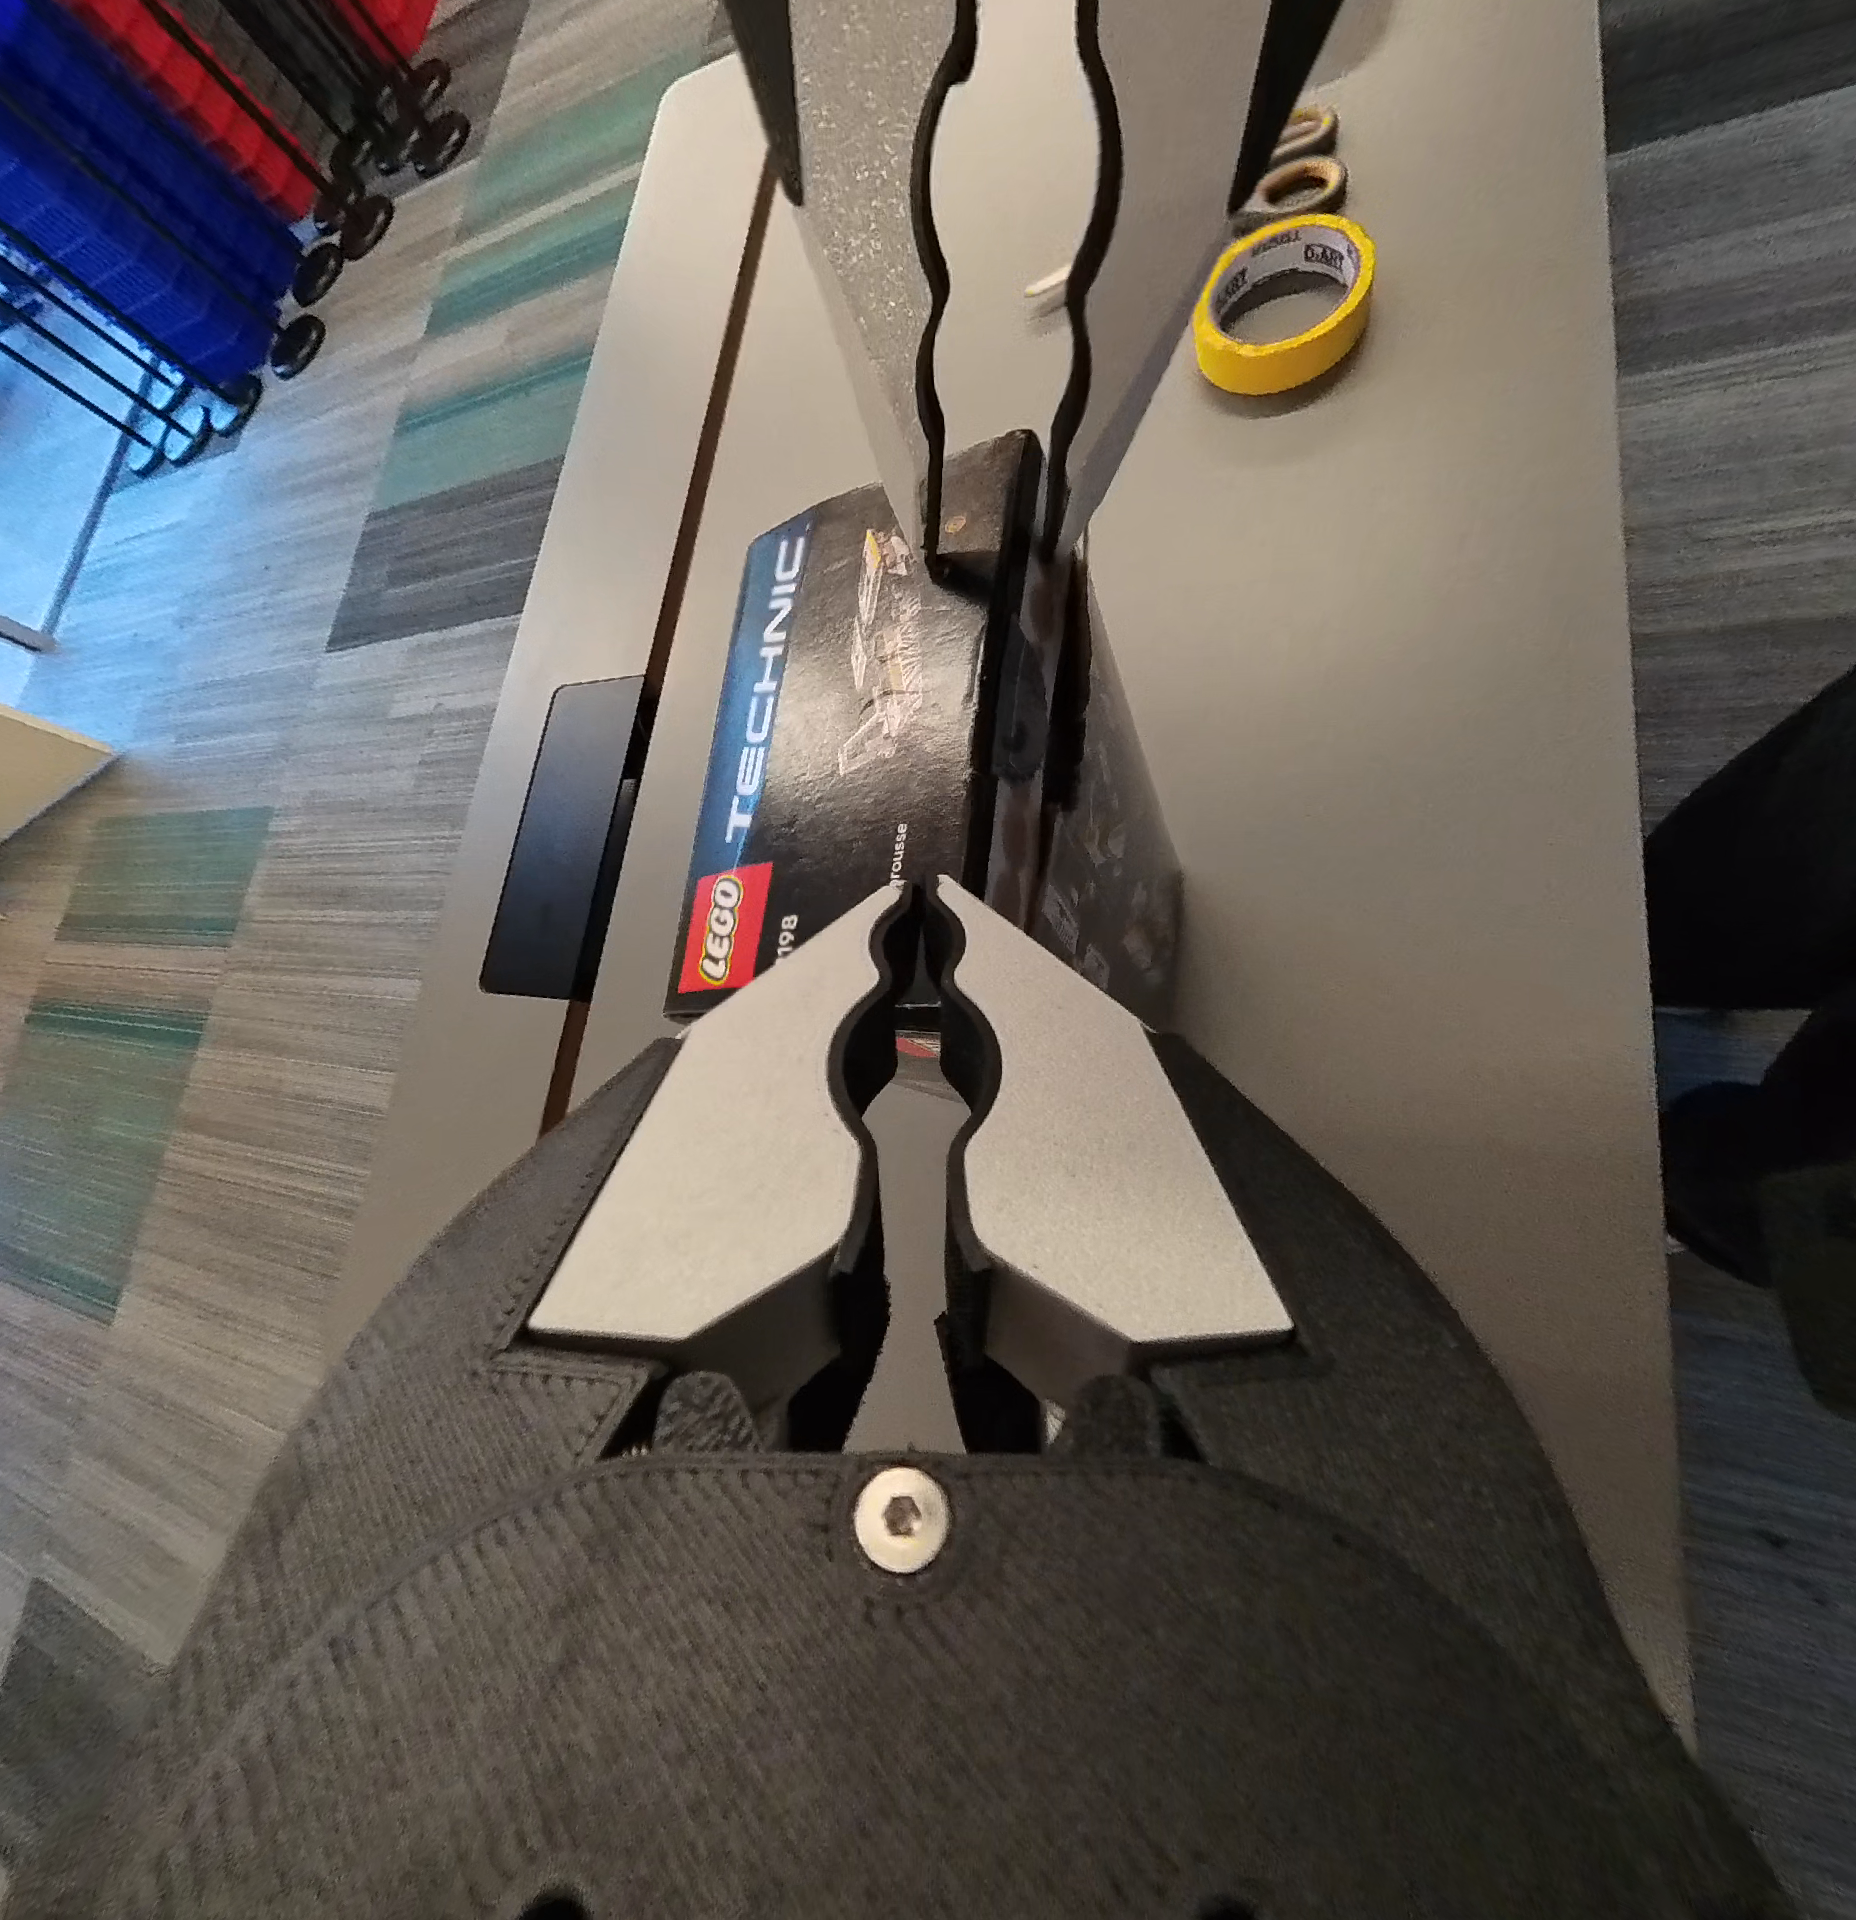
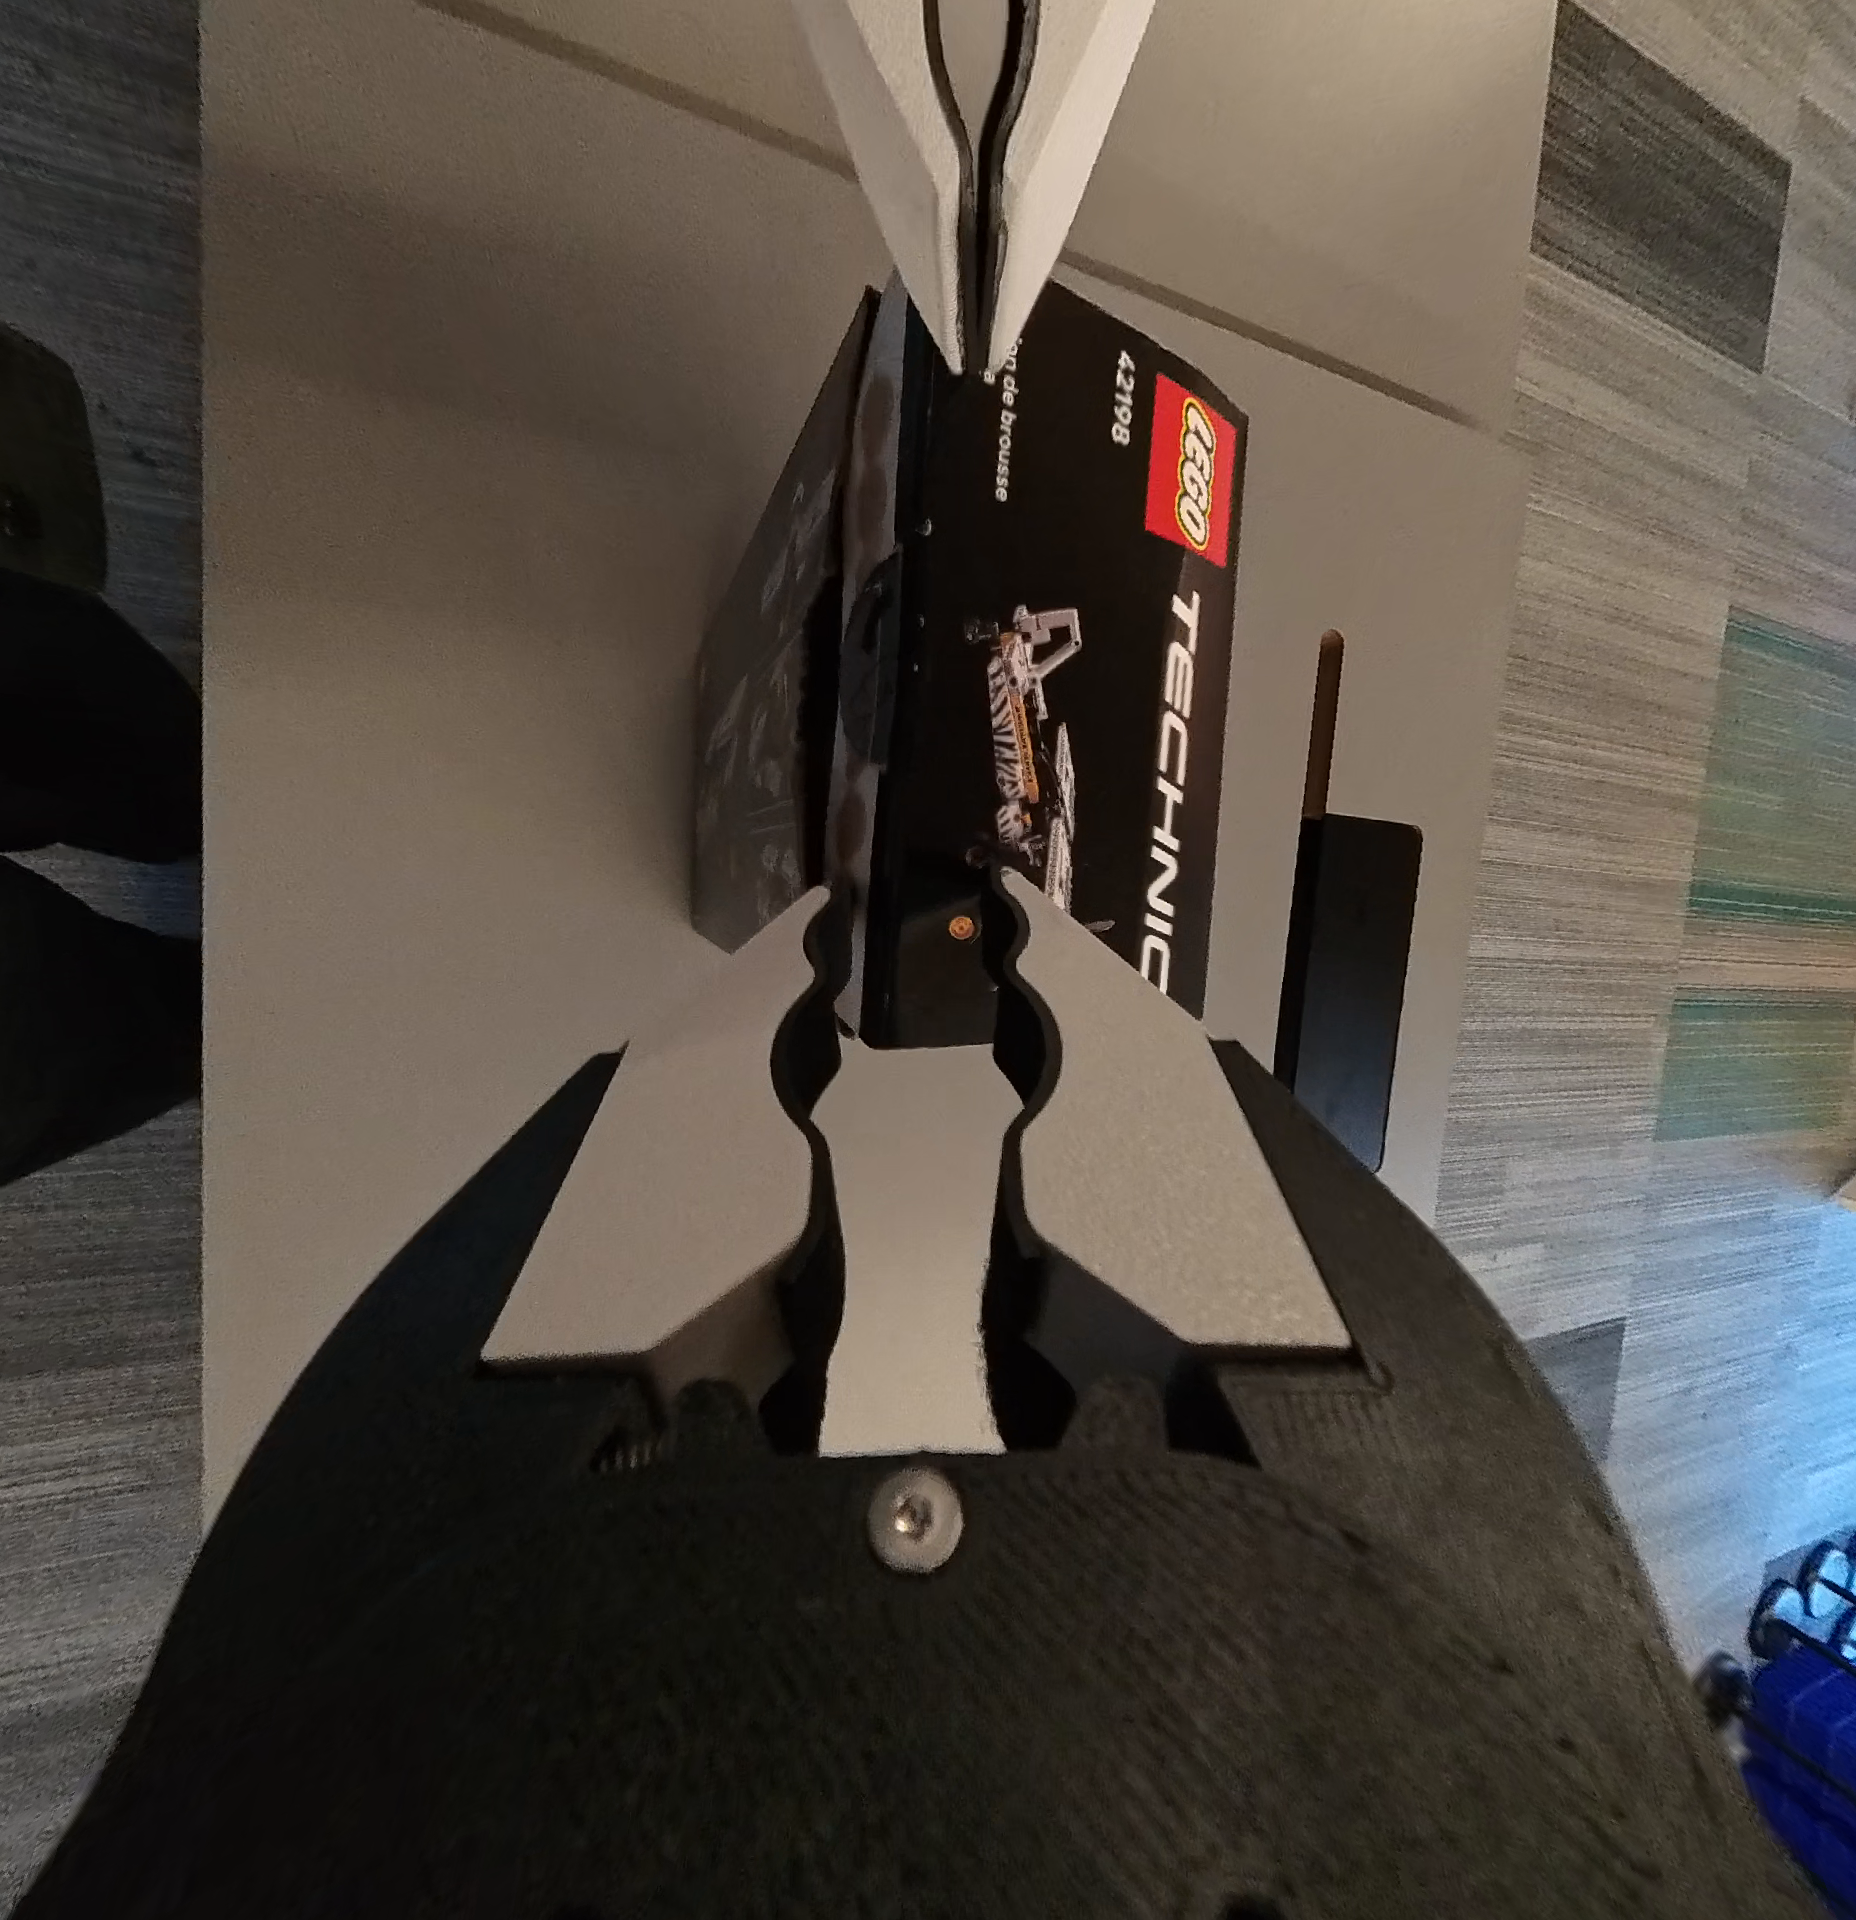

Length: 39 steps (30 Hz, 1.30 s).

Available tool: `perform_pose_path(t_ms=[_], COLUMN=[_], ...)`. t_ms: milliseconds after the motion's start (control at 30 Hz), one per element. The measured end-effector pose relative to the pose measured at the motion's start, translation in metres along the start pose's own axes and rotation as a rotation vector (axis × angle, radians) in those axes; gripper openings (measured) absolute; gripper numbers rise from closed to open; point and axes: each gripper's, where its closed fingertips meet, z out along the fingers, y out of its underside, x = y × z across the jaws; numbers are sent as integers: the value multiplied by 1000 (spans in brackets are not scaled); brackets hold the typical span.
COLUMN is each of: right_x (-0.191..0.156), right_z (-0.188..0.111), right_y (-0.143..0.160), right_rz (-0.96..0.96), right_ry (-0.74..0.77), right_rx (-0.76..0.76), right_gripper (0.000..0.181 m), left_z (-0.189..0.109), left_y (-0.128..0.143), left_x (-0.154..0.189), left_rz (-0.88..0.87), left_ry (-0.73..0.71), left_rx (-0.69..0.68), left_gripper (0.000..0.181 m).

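A black cardboard toy box [image 1: 851,727] with a red logo square rests on the grey table [image 1: 1319,831], and a slit gapes along its upper side. My left gripper [image 1: 924,899] is shut, its tips over the box's near end. The right wrist view shows it from above [image 2: 974,358], closed at the box's [image 2: 1090,727] far end. I cannot tell whether it pinches anything. My right gripper [image 2: 919,904] straddles a black end flap [image 2: 934,966] with an orange dot, both pads against it. The left wrist view shows the same grip [image 1: 991,545] on the flap [image 1: 981,488].
A yellow tape roll [image 1: 1282,312] and two more rolls [image 1: 1303,182] lie on the table beyond the box. A flat black panel [image 1: 571,831] hangs at the table's edge. Wheeled racks with blue and red bins [image 1: 124,208] stand on the carpet. A person in dark clothes [image 2: 51,831] is beside the table. The grippers' ends are close to 8 centimeters from one another.
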Motion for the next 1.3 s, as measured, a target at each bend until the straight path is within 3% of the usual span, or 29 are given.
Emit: perform_pose_path(t_ms=[133,233,367,433,567,833,967,1067,1167,1300], right_x=[4,7,-5,-1,-2,4,8,1,3,-1], right_z=[-2,-7,-4,-6,-6,20,21,33,29,13], right_y=[7,6,3,-4,-35,-48,-49,-41,-40,-33], right_rz=[-79,-87,-65,-87,-46,-33,-46,-60,-6,76], right_ry=[62,99,49,89,56,-44,1,42,81,-9], right_rx=[-51,-40,13,64,218,150,137,85,121,171], right_gripper=[20,0,1,19,37,32,31,25,22,12], left_z=[3,6,9,9,9,9,9,18,17,19], left_y=[-7,-10,-10,-10,-9,-9,-7,0,-1,-3], left_x=[9,11,8,7,8,7,4,25,21,25], left_rz=[59,127,188,149,91,53,-12,-85,93,-29], left_ry=[-7,-49,-121,-120,-112,-85,-63,76,-24,-3], left_rx=[11,9,-16,-9,13,5,9,-36,-35,-6], left_gripper=[0,0,0,0,0,0,0,0,0,1])
